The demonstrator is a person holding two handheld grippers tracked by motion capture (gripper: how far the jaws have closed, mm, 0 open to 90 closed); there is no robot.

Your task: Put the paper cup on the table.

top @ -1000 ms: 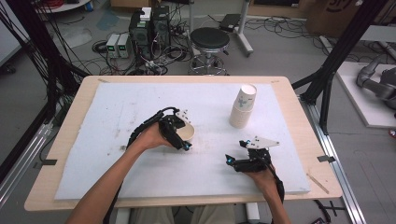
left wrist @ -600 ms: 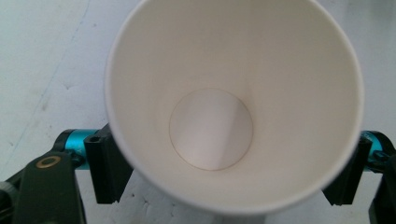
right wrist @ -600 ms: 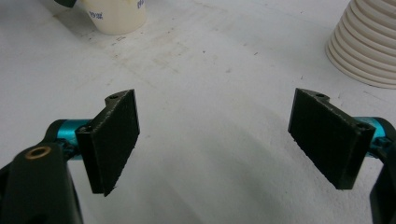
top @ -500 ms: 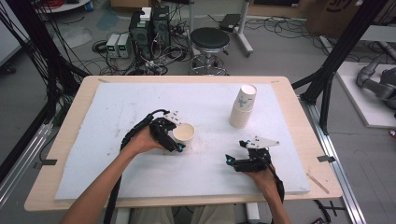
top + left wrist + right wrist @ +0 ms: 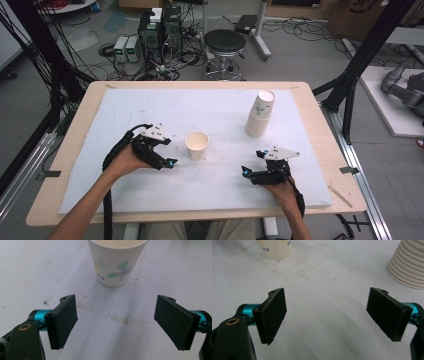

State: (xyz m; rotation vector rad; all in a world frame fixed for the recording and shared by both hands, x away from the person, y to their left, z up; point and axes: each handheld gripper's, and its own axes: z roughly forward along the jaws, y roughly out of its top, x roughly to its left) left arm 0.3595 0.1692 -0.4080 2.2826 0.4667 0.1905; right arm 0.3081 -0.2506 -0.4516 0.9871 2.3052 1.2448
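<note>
The single white paper cup with a printed flower pattern (image 5: 197,145) stands upright and open side up on the white padded surface (image 5: 210,112), near the middle and a little toward the person. The left gripper (image 5: 169,163) is just to the left of the cup in the high view, close to it but not touching. In the left gripper view the cup (image 5: 116,261) stands straight ahead of the two black jaws and beyond their tips, so nothing is between them; the jaws are apart, wider than the cup's base, and they have just been opening a little more. The right gripper (image 5: 245,172) rests on the surface farther from the cup, to its right and nearer the person, with its jaws also wide apart and empty. The tall stack of nested white paper cups (image 5: 260,114) stands upright well behind the right gripper, toward the far right side. I judge that the left hand is the nearer one to the single cup, while the right hand is nearer to the stack.
</note>
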